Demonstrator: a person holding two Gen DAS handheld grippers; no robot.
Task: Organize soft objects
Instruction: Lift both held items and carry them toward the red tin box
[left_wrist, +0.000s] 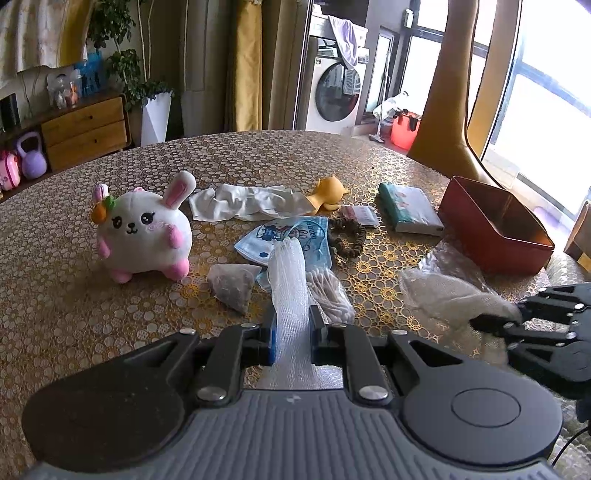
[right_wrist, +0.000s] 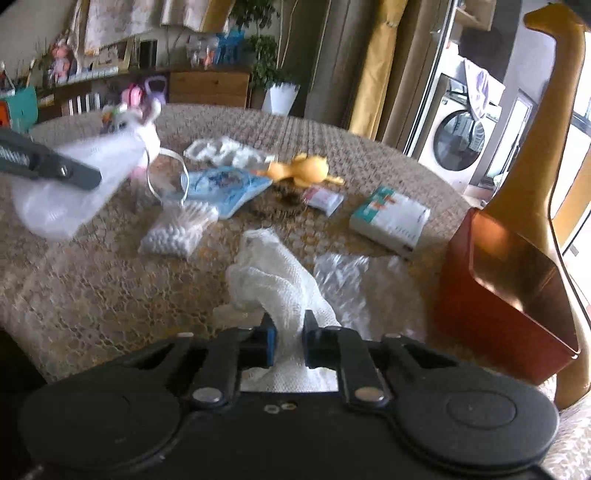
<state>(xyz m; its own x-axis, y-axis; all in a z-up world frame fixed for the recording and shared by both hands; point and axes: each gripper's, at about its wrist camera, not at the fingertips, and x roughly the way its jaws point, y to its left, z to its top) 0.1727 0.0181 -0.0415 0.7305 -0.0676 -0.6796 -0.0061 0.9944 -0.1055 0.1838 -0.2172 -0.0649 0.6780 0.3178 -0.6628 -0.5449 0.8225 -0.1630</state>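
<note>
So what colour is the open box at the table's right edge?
The box is red with a coppery inside, clearest in the left wrist view.

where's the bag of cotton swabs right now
In the right wrist view the bag of cotton swabs lies on the table left of centre, just in front of the blue cartoon packet. In the left wrist view it sits behind the left gripper's fingers.

Table (left_wrist: 74, 314): covered in a lace-patterned cloth, brown and gold, slightly sheened. Plush rabbit (left_wrist: 142, 230): soft matt pile, white and pink. Foam net sleeve (left_wrist: 290, 288): white open mesh, held in matt black plastic fingers (left_wrist: 267, 332) fitted with bright metal rivets. Red box (left_wrist: 495, 225): smooth glossy walls, reflective inside. Bubble wrap (right_wrist: 347, 280): clear, shiny plastic. Yellow toy (left_wrist: 328, 194): smooth, rubbery look. White cloth (left_wrist: 251, 203): crumpled, matt.
</note>
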